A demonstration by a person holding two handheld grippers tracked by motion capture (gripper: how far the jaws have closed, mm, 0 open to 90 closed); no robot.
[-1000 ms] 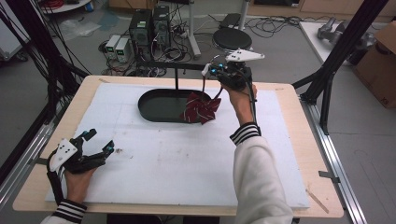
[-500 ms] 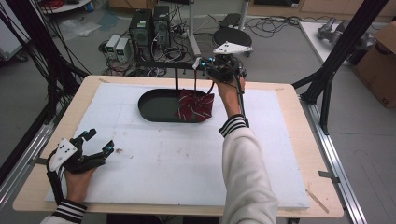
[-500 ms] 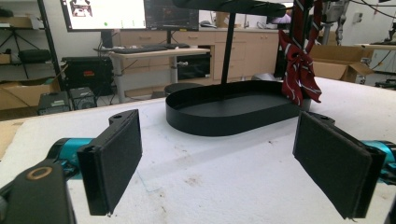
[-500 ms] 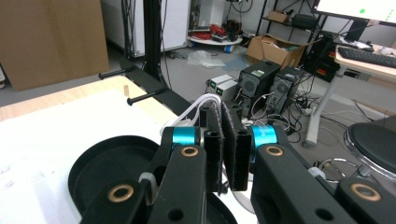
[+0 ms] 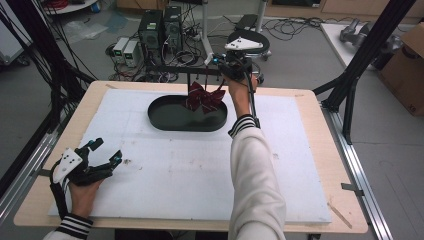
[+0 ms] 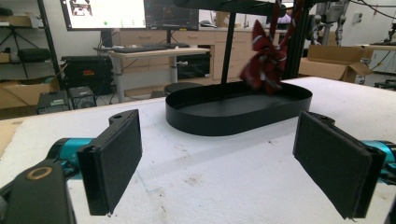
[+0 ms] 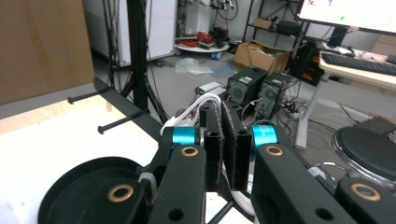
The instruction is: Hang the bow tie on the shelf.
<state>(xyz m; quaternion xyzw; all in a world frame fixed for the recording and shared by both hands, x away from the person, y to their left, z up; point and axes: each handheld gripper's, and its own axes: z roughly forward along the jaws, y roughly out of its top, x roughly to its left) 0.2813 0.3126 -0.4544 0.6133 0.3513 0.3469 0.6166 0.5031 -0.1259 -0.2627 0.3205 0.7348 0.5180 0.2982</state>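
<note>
Above one black tray (image 5: 165,120), right tongs (image 5: 220,64) grip one red bow's (image 5: 204,98) strap; left tongs (image 5: 107,152) gape.

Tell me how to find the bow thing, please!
Look at the big white mat on the table, then its far edge, where a black oval tray sits. Just above the tray hangs the bow, held up by the right gripper; it is dark red with pale stripes.

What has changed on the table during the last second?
The right gripper, shut on the red striped fabric bow, lifted it up and away toward the stand's crossbar, above the black oval tray. The left gripper stayed open, resting near the front-left corner.
</note>
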